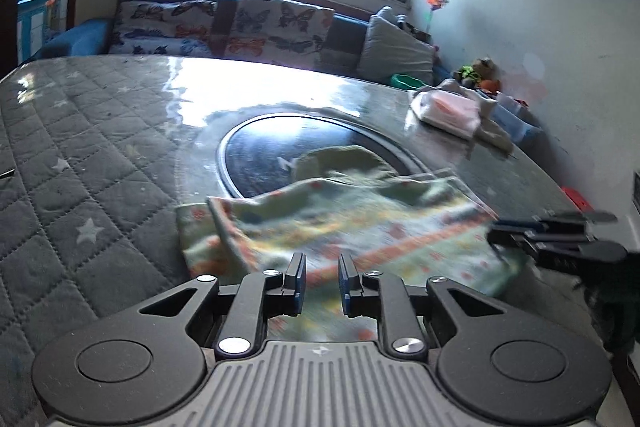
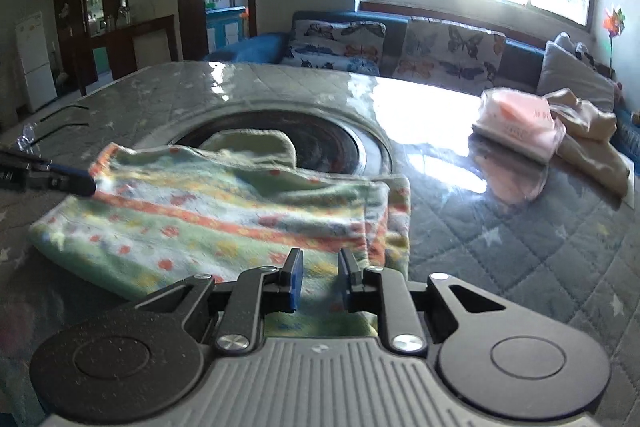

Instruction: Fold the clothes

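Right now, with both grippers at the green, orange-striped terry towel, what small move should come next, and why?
Probably carry both held corners forward and lay them on the far edge. The left gripper and right gripper each seem to pinch a lifted corner of the green, orange-striped terry towel, which lies part-folded on the grey quilted table cover.

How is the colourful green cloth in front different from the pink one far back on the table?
The green cloth has orange stripes and dots; the pink cloth looks plain pale pink. The green cloth is spread wide and rumpled, partly over the dark round plate; the pink cloth is a small neat stack on the glossy table. The green one looks much bigger. Both lie on the same table.
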